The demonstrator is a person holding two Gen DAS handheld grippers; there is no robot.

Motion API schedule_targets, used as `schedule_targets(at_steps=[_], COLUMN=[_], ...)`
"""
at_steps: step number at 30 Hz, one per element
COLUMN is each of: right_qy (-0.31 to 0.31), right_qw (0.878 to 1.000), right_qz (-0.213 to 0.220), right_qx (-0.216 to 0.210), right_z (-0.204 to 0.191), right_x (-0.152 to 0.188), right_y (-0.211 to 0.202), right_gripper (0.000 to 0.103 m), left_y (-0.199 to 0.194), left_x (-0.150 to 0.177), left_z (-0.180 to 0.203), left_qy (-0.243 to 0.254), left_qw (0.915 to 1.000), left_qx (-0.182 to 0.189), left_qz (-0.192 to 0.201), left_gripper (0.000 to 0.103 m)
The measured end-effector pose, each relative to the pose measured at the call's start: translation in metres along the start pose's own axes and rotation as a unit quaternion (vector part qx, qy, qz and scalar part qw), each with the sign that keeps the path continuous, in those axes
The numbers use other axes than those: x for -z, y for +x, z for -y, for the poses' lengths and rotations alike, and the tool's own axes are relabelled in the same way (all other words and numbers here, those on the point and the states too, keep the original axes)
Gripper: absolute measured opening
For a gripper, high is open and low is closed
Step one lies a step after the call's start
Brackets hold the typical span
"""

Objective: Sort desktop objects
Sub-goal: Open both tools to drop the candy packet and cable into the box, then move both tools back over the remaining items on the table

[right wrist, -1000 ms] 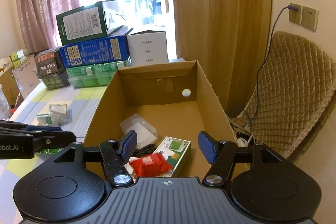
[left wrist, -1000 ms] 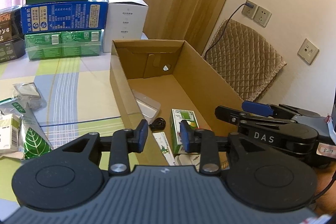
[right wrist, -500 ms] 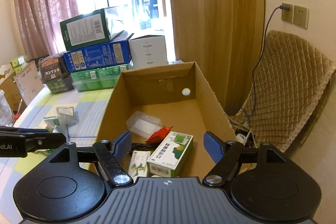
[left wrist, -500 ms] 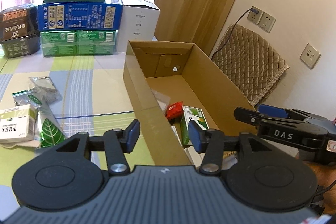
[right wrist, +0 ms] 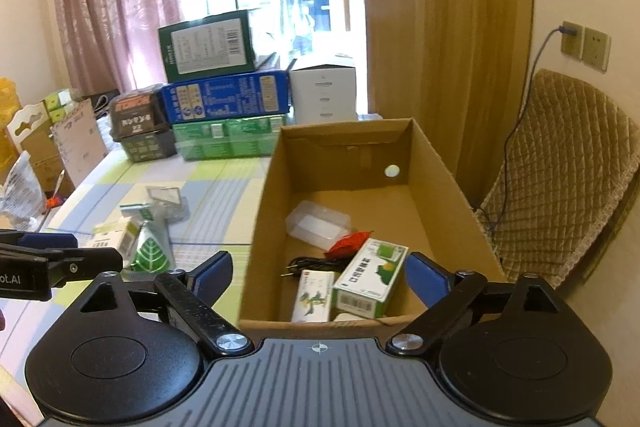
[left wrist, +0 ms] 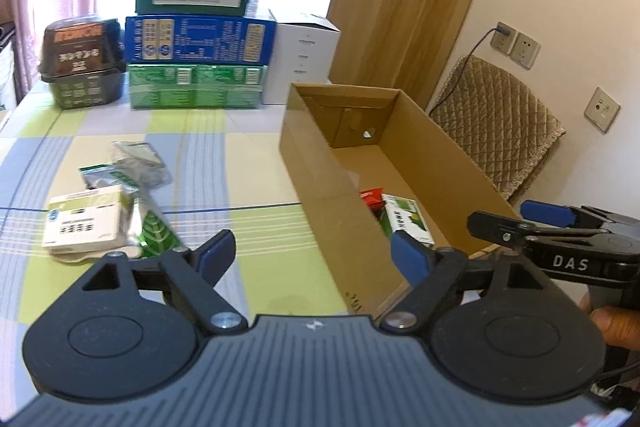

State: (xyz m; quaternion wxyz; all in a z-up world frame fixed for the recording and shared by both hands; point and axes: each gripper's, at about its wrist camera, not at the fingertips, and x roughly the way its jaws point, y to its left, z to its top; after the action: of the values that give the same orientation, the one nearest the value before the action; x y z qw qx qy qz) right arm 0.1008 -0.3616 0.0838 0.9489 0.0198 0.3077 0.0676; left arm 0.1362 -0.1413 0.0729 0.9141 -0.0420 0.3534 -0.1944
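Left gripper (left wrist: 312, 255): my jaws released, holding nothing, over the near left wall of the cardboard box (left wrist: 320, 183).
Right gripper (right wrist: 318, 277): my jaws released, empty, above the box's near end.
Inside box: green-white carton (right wrist: 370, 277), red packet (right wrist: 350, 241), clear case (right wrist: 318, 225), black cable (right wrist: 308, 263).
Left of box, on desk (left wrist: 224, 163): white carton (left wrist: 84, 223), leaf-print pouch (left wrist: 154, 235).

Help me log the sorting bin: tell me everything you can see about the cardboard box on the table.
The cardboard box is plain brown corrugated card, long, rectangular, open-topped, upright on the checked tablecloth. Its far end wall has a small round hole. Inside lie a clear plastic case, a red packet, a black cable and two green-and-white cartons, the larger beside the smaller. Neither gripper touches it.
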Motion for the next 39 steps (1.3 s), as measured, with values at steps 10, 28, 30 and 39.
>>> schedule_targets(at_steps=[10, 28, 30, 39], right_qy=[-0.024, -0.075, -0.082, -0.143], right_qw=[0.999, 0.994, 0.993, 0.983], right_qz=[0.005, -0.011, -0.015, -0.029], right_qx=[-0.02, -0.085, -0.089, -0.114], right_z=[-0.036, -0.114, -0.121, -0.152], right_x=[0.001, 0.009, 0.01, 0.011], right_y=[-0.007, 0.009, 0.013, 0.039], right_gripper=[0.101, 0.101, 0.101, 0.101], left_y=[-0.032, -0.082, -0.083, -0.073], left_x=[0.02, 0.056, 0.057, 0.057], left_z=[-0.037, -0.138, -0.145, -0.166], left_qy=[0.005, -0.016, -0.012, 0.017], left_qw=[0.9992, 0.9919, 0.9914, 0.9917], left_qx=[-0.038, -0.126, -0.13, -0.124], left_qz=[0.009, -0.009, -0.012, -0.03], left_gripper=[0.101, 0.101, 0.101, 0.101])
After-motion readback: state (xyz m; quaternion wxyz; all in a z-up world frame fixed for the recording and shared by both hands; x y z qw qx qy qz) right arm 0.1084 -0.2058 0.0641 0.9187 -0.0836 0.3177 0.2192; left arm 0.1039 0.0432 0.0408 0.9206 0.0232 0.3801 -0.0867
